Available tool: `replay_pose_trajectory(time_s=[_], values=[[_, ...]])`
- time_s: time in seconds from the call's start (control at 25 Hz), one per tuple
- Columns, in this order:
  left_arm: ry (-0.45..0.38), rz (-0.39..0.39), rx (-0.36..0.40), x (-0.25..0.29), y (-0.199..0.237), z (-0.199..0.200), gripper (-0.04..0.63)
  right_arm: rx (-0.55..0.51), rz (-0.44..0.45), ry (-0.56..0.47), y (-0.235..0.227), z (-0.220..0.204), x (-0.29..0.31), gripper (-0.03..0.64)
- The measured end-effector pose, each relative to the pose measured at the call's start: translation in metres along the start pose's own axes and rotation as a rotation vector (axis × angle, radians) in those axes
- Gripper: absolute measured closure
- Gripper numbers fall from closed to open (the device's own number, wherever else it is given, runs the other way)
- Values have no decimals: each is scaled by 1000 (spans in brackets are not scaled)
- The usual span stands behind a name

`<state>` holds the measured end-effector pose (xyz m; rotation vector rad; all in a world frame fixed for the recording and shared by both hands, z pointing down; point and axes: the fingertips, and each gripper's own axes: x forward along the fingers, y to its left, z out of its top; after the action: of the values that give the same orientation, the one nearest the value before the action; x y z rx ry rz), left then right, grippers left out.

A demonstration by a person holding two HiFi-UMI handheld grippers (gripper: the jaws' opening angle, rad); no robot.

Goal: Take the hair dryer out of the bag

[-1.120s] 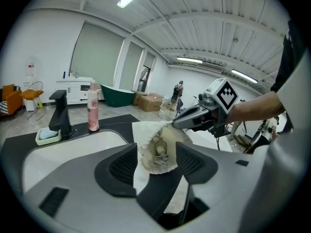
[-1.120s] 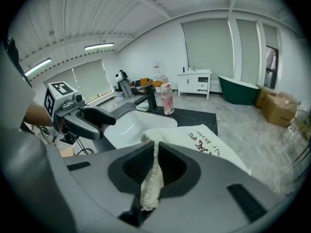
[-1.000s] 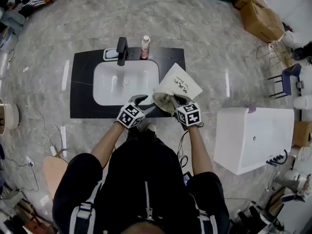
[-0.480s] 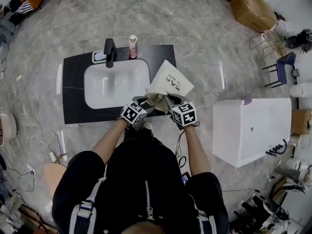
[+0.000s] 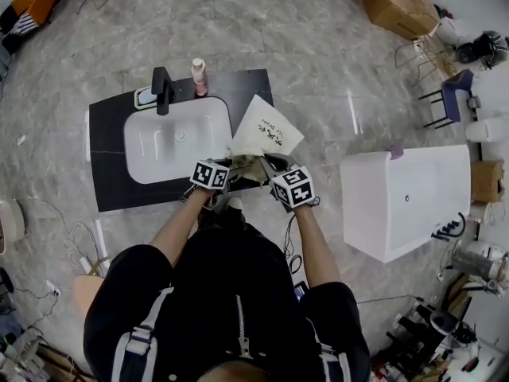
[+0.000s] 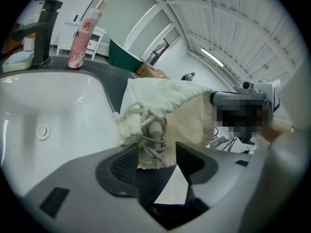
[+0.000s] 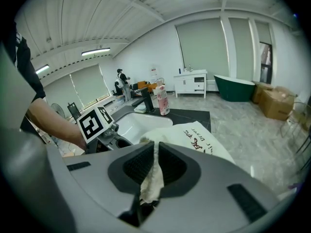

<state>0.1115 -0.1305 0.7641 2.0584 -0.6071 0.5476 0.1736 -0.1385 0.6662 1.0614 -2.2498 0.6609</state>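
So 1 bag point(image 5: 266, 130), R gripper point(image 7: 155, 154) pinching it, L gripper point(image 6: 158, 154) wide

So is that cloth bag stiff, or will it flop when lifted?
Probably floppy: the bag folds thin where the right gripper pinches it. Its bunched neck looks soft, so it may sag. It looks filled, so perhaps bottom-heavy.

The bag point(image 5: 266, 127), just right of the sink point(image 5: 171, 138), bore red characters too small to read and a black script line that seemed to say "Hair Dryer". The pink bottle point(image 6: 86, 33) behind the sink carried an illegible label.
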Motion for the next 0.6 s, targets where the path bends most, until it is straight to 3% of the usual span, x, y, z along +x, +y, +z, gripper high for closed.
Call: replay_pose_trajectory(time_s=[0.12,0.28,0.4,0.6], values=[[17,2,-67,6,6,-7,336,3,-5,0,0,-1,-2,580],[-4,-6,-202,7,14,-10,463,10,-14,-3,-1,-3,-4,580],[-11,-21,-290,7,16,-10,483,18,-20,-4,-1,-5,-6,580],[-41,-13,-321,5,18,-9,503,23,-22,-3,0,-7,-5,580]])
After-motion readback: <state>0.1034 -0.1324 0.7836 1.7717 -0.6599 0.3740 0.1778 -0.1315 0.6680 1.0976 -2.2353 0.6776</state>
